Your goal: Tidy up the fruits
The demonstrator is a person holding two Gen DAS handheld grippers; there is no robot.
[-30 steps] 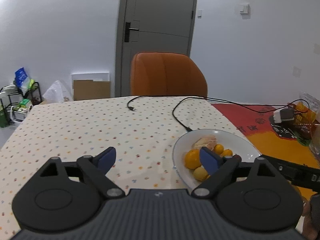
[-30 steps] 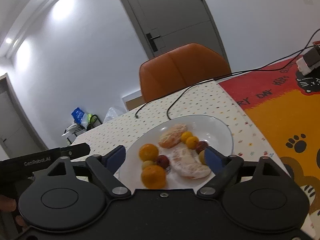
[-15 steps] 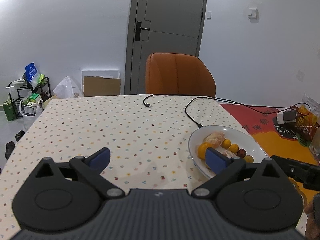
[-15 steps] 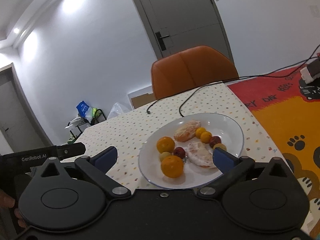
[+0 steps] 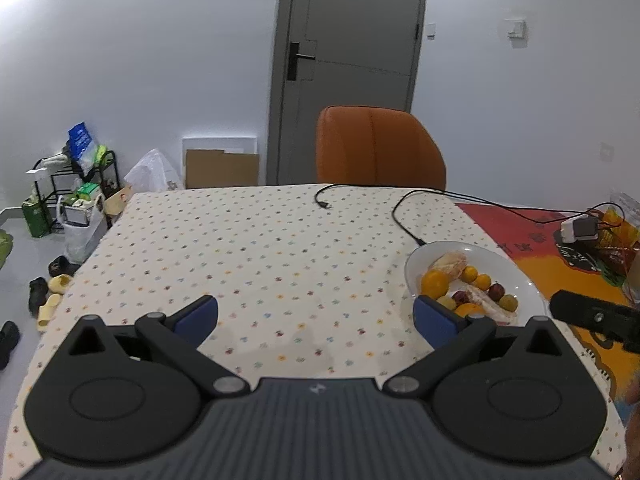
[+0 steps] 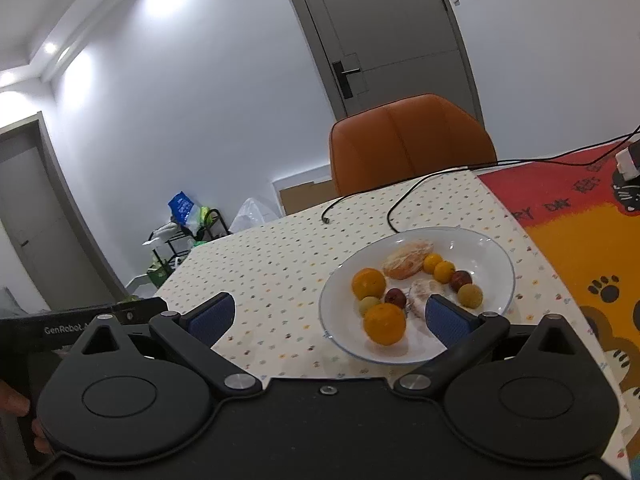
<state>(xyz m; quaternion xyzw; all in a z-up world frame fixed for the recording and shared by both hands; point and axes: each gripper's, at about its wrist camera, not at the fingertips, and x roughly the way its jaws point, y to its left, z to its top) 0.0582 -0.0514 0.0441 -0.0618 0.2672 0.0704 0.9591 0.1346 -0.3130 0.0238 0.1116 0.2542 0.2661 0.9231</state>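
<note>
Both grippers hang above the near edge of the worktop (image 5: 260, 248), each with its jaws spread wide and nothing between them. All the fruit lies on one white plate (image 6: 494, 252) toward the right side of the spotted cloth, with no other dish visible to receive it. Seen from the right gripper (image 6: 328, 316), the plate sits just ahead and a little right of the midline: the nearest orange (image 6: 384, 323) lies almost between the jaws, slightly toward the right one, and a second orange (image 6: 368, 283) sits just beyond it, with a green fruit (image 6: 369, 305) and a red fruit (image 6: 395, 298) between the two. Past those lie two peeled citrus pieces, the farther one (image 6: 408, 259) with its long axis running left to right across the line of the jaws, so it would need a turned wrist, while the round oranges need no alignment. From the left gripper (image 5: 316, 318) the same plate (image 5: 480, 252) lies well off to the right, beyond its right jaw, with only bare cloth straight ahead. The right gripper is clearly the nearer, and I judge a short forward-and-down reach onto the nearest orange the likeliest move. A black cable (image 5: 402, 220) trails onto the worktop just behind the plate, apart from the fruit.
</note>
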